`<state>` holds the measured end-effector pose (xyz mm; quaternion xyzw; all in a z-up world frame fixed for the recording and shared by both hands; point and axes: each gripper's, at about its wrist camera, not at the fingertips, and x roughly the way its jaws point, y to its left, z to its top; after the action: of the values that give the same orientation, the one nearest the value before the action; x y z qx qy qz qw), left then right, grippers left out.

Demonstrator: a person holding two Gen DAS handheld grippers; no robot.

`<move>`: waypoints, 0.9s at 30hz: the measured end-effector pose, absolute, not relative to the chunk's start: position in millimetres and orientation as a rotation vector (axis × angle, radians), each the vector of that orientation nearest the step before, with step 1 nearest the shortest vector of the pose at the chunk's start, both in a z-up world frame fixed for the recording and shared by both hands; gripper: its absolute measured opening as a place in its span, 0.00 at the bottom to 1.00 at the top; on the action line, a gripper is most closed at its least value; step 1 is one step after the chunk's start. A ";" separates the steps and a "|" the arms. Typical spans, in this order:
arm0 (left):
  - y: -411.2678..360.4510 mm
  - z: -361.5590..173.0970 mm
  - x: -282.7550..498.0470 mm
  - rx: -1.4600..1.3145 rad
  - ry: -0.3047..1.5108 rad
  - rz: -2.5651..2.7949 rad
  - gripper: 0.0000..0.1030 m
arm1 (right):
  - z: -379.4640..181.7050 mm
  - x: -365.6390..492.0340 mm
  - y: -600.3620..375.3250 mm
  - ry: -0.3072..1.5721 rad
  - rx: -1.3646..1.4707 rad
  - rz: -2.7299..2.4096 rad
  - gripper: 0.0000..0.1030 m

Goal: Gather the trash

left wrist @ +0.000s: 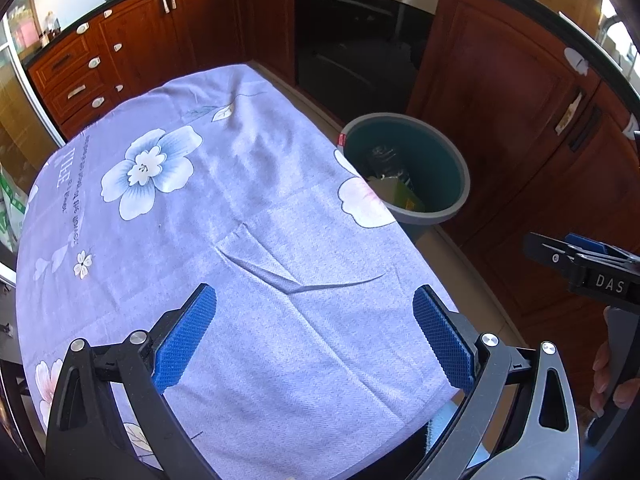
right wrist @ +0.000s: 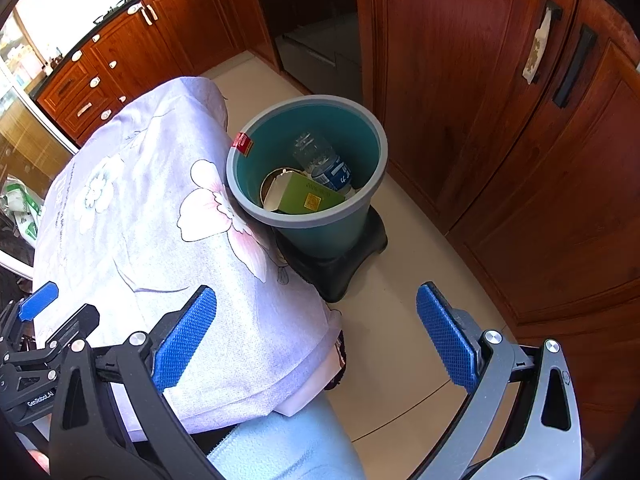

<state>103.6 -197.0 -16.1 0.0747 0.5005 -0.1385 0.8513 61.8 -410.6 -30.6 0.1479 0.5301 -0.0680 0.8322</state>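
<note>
Trash bin (right wrist: 308, 168) stands on a dark stool (right wrist: 340, 264) on the floor, touching the table's edge, at about twelve o'clock from the right gripper (right wrist: 316, 336) and one o'clock from the left gripper (left wrist: 314, 340); the right is nearer. Inside lie a clear bottle (right wrist: 324, 160) and a green box (right wrist: 308, 198), seemingly all the trash. The purple floral tablecloth (left wrist: 224, 208) looks bare. Both grippers' jaws are spread wide, holding and touching nothing.

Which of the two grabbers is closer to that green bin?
The right gripper: it hovers beside the table with the bin ahead. The left gripper is above the tablecloth, farther away.
</note>
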 end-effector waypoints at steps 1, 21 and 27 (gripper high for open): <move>-197.3 -16.8 103.9 0.157 1.056 -0.291 0.96 | -31.2 62.1 -410.6 1.126 0.313 -0.144 0.93; -192.4 -19.8 108.6 0.139 1.074 -0.281 0.96 | -33.7 65.6 -406.1 1.142 0.305 -0.134 0.93; -192.1 -18.4 107.8 0.137 1.058 -0.300 0.96 | -33.5 69.3 -403.9 1.148 0.304 -0.135 0.93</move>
<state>107.8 -192.1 -18.4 0.0649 0.5024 -0.1424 0.8503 69.3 -403.9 -33.5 0.1432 0.5406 -0.0634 0.8265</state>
